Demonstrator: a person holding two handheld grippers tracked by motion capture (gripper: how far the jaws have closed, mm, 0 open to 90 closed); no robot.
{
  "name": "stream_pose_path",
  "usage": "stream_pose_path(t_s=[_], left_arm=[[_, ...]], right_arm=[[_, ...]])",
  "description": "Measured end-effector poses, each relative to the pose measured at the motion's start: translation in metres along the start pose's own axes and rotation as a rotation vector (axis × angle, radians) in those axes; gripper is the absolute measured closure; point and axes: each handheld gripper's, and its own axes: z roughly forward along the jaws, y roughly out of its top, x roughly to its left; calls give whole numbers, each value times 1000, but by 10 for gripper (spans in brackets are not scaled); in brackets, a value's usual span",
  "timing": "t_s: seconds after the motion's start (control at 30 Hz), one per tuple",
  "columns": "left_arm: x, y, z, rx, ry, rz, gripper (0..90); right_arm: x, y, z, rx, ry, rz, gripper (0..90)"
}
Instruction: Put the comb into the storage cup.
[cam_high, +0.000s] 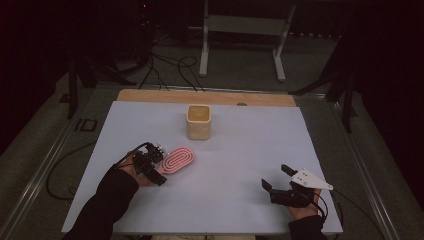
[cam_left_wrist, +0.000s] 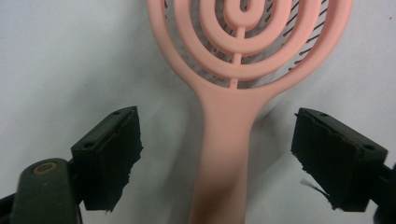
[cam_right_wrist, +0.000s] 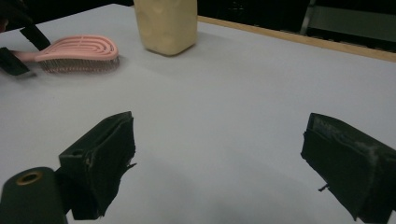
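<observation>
A pink hairbrush (cam_high: 179, 159) lies bristles down on the white table (cam_high: 240, 150), left of centre. My left gripper (cam_high: 159, 167) is open and straddles the brush's handle (cam_left_wrist: 224, 158), with a jaw standing apart on each side. The brush's oval head (cam_left_wrist: 247, 32) with its ring-shaped slots points away from that gripper. A cream cup (cam_high: 199, 121) stands upright behind the brush, near the middle of the table. My right gripper (cam_high: 276, 177) hovers open over bare table at the front right, holding nothing. In the right gripper view the brush (cam_right_wrist: 77, 52) and cup (cam_right_wrist: 166, 23) are far off.
A wooden strip (cam_high: 205, 96) runs along the table's far edge. Beyond it are cables (cam_high: 170, 67) on the floor and a white metal stand (cam_high: 245, 35). Dark stand legs (cam_high: 345, 90) flank the table's right side.
</observation>
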Motion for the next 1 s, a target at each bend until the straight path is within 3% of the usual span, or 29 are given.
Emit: stream_pose_path(t_s=[0.1,0.17,0.37,0.5,0.63,1.0], left_arm=[[1,1,-2,10,-27,21,315],[1,1,-3,17,-34,24,341],[4,4,-2,41,-70,18,514],[5,6,-2,52,-61,16,593],[6,9,1,76,-71,3,635],[7,10,1,85,-91,-18,693]], right_arm=[[0,0,0,2,0,2,93],[0,0,0,2,0,2,94],[0,-1,1,7,0,2,94],[0,-1,1,7,-3,0,94],[-1,-1,1,6,-4,-2,94],[0,-1,1,11,-1,0,94]])
